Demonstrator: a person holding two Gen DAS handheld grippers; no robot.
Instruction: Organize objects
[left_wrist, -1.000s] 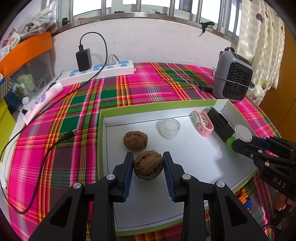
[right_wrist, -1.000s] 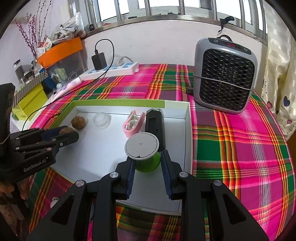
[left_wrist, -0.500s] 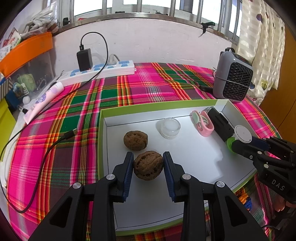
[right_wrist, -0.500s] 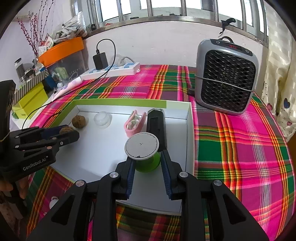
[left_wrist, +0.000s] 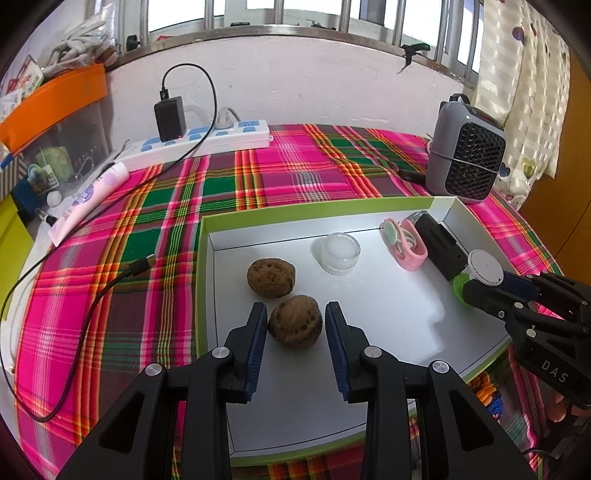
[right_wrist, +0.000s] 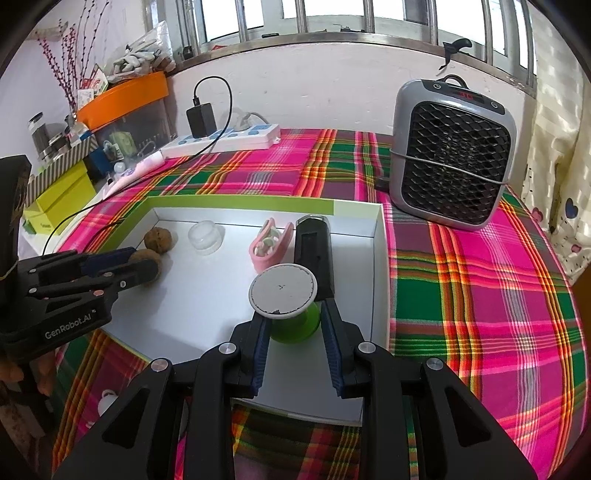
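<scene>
Two walnuts lie in the left part of the green-rimmed white tray (left_wrist: 202, 280): the far walnut (left_wrist: 271, 277) sits free, and the near walnut (left_wrist: 295, 326) rests on the tray floor between the fingers of the left gripper (left_wrist: 295, 325). Half a second ago the blue pads pressed both sides of that nut; now the jaws have parted a little, with a thin gap on the right side and the left pad just beside or barely touching the shell. The nut itself has not shifted.

At the tray's right side, the right gripper (right_wrist: 294, 326) stands over the green spool (right_wrist: 295, 325) with its white round top. Earlier its pads clamped the green base; now they are spread slightly, a sliver of tray showing on each side, and the spool stands upright on the floor of the tray, just in front of the black rectangular device (right_wrist: 313, 251).

Between walnuts and spool, the clear lidded jar (left_wrist: 340, 253) and the pink clip (left_wrist: 406, 243) keep their places. Beyond the tray, on the plaid cloth (right_wrist: 480, 295), the grey fan heater (right_wrist: 452, 162) and white power strip (left_wrist: 207, 138) are unchanged.
</scene>
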